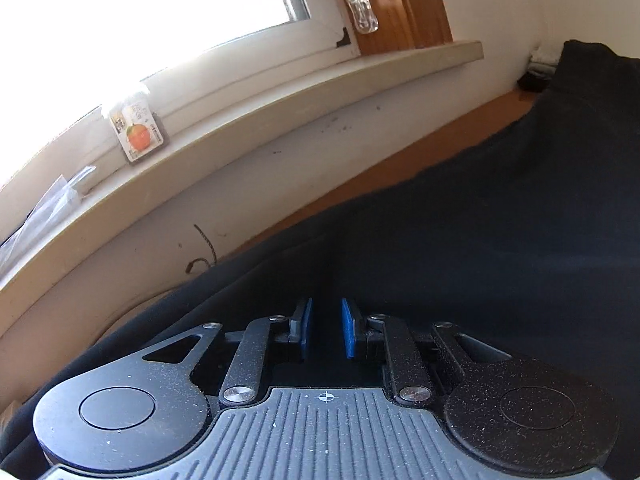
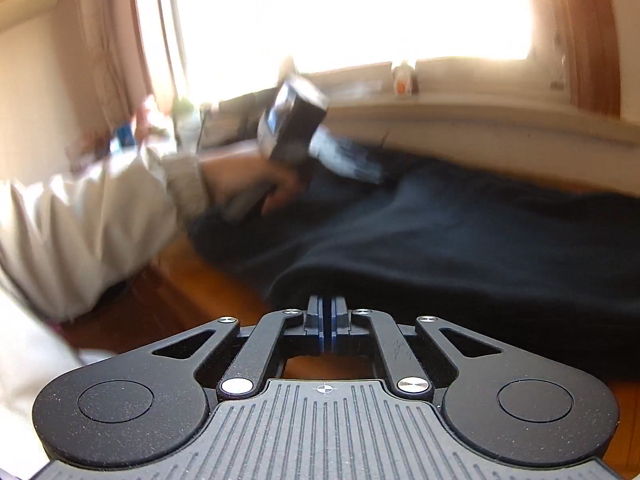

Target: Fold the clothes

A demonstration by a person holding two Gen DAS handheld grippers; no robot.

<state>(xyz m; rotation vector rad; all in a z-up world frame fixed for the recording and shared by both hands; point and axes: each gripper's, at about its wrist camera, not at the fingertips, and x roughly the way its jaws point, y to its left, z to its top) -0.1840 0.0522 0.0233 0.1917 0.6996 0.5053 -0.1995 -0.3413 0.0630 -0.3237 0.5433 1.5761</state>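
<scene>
Black garment (image 2: 460,248) spread over a wooden tabletop (image 2: 192,280) below a pale windowsill (image 1: 280,100). Left gripper (image 1: 326,330) low over the cloth, blue pads (image 1: 348,328) a little apart, nothing visibly pinched. Right gripper (image 2: 327,320) at the garment's near edge, jaws fully together (whether any fabric is caught, cannot tell). Blurred hand (image 2: 256,184) in a pale sleeve (image 2: 92,220) beyond.
</scene>
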